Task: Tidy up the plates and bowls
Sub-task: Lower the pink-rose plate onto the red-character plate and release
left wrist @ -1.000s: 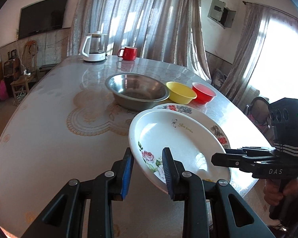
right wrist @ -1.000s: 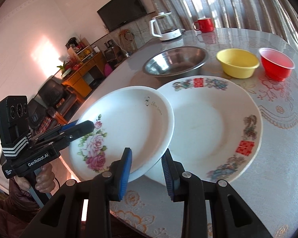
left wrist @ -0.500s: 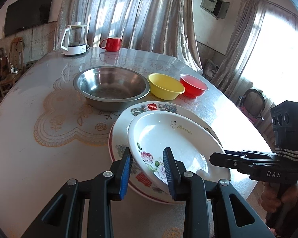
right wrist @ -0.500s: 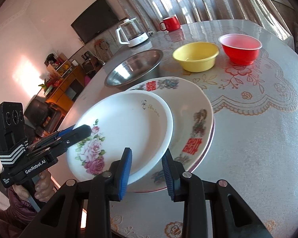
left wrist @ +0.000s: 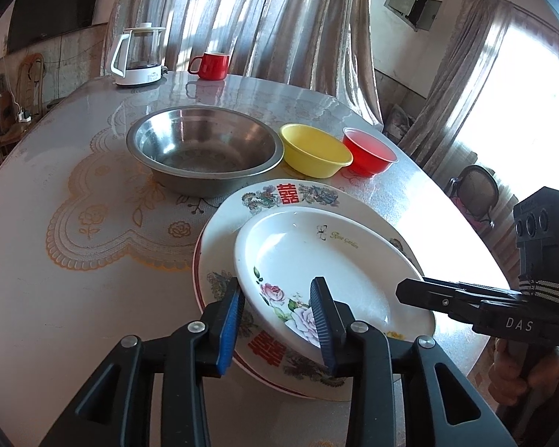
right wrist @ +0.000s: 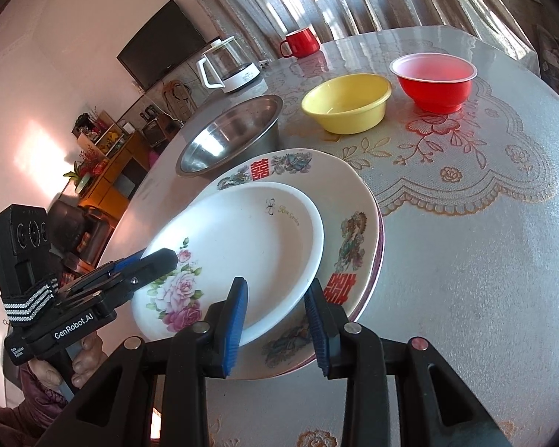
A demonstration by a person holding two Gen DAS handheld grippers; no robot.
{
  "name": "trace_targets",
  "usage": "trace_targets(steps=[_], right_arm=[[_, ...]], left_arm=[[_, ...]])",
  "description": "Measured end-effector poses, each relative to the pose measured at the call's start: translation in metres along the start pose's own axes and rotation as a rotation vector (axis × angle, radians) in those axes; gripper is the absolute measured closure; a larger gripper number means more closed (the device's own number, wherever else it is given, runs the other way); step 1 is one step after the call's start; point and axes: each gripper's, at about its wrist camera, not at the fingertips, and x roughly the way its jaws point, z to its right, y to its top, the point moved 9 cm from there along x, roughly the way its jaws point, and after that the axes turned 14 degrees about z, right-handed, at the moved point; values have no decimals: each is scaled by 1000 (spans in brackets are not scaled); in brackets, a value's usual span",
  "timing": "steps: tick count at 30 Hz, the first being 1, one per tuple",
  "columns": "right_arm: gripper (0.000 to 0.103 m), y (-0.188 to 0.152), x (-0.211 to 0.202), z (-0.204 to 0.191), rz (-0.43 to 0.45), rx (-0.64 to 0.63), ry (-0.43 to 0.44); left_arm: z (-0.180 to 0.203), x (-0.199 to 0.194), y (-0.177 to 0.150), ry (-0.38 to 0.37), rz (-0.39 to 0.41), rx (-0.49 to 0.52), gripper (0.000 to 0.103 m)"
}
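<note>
A white rose-patterned plate (left wrist: 335,260) (right wrist: 242,238) lies inside a larger plate with a dragon and red-character rim (left wrist: 220,242) (right wrist: 357,201) on the table. My left gripper (left wrist: 276,287) straddles the rose plate's near rim. Its jaws are opening, the rim sits loosely between them, and it shows from the side (right wrist: 164,257) in the right wrist view. My right gripper (right wrist: 276,287) (left wrist: 402,292) is shut on the opposite rim. Behind the plates stand a steel bowl (left wrist: 205,149) (right wrist: 227,138), a yellow bowl (left wrist: 316,151) (right wrist: 346,102) and a red bowl (left wrist: 369,152) (right wrist: 434,78).
A glass kettle (left wrist: 139,56) and a red mug (left wrist: 212,66) stand at the table's far edge. The round table (left wrist: 74,279) carries a lace-patterned cover. A chair (left wrist: 477,193) stands beyond its right edge, and curtains hang behind. A person's hand (right wrist: 48,372) holds the left gripper's handle.
Both grippers carried the rose plate from beside the large plate to over it and set it down inside. The left jaws have widened.
</note>
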Motion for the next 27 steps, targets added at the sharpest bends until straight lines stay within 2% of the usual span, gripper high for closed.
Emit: trace_targets(steps=[27], right_arm=[[68, 6, -2, 6, 12, 44, -41]], left_arm=[[6, -3, -8, -25, -24, -27, 60]])
